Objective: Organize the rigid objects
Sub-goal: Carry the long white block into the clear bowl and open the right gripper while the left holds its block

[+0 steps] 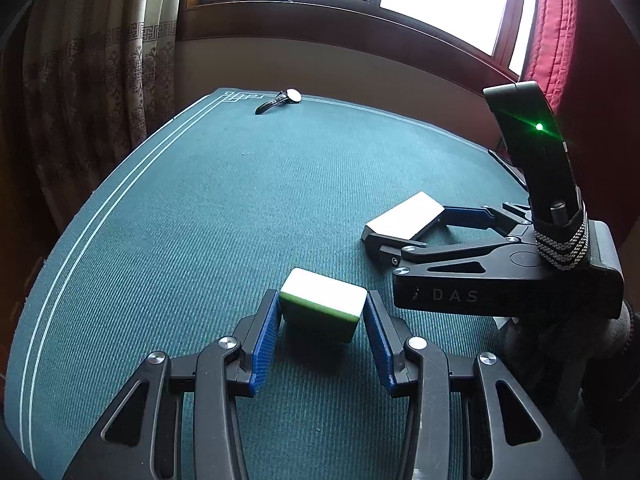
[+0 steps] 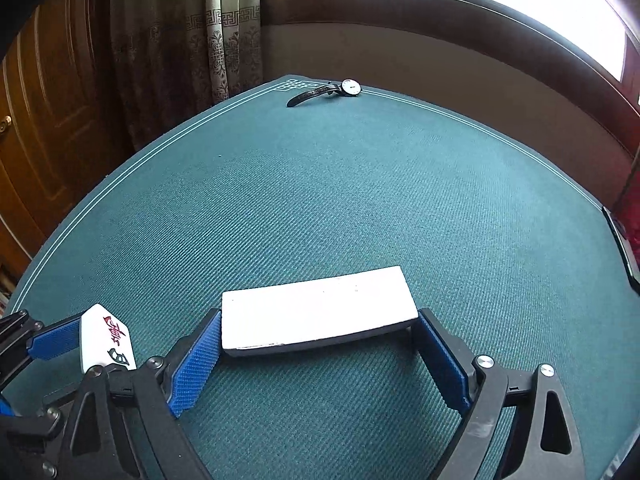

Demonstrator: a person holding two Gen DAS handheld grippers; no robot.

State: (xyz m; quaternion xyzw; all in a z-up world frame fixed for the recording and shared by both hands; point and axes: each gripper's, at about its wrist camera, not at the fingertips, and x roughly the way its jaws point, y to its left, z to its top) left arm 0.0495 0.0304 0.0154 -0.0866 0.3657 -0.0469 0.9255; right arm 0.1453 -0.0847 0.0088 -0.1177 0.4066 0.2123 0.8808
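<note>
A mahjong tile [image 1: 323, 304], white with a green back, sits between the blue pads of my left gripper [image 1: 322, 295], which is shut on it just above the green table cloth [image 1: 192, 208]. The right wrist view shows the same tile [image 2: 105, 334] at the lower left, its red and black characters facing up. A flat white block [image 2: 320, 308] with a dark underside spans my right gripper [image 2: 320, 314]. Those jaws stand wide, and a pad touches each short end of the block. In the left wrist view the white block [image 1: 404, 216] lies to the right of the tile, with the two grippers close together.
A wristwatch [image 1: 286, 98] with a dark strap lies at the table's far edge, also in the right wrist view as the wristwatch [image 2: 348, 88]. A dark flat object [image 2: 622, 240] sits at the right rim. Curtains hang on the left and a window stands behind.
</note>
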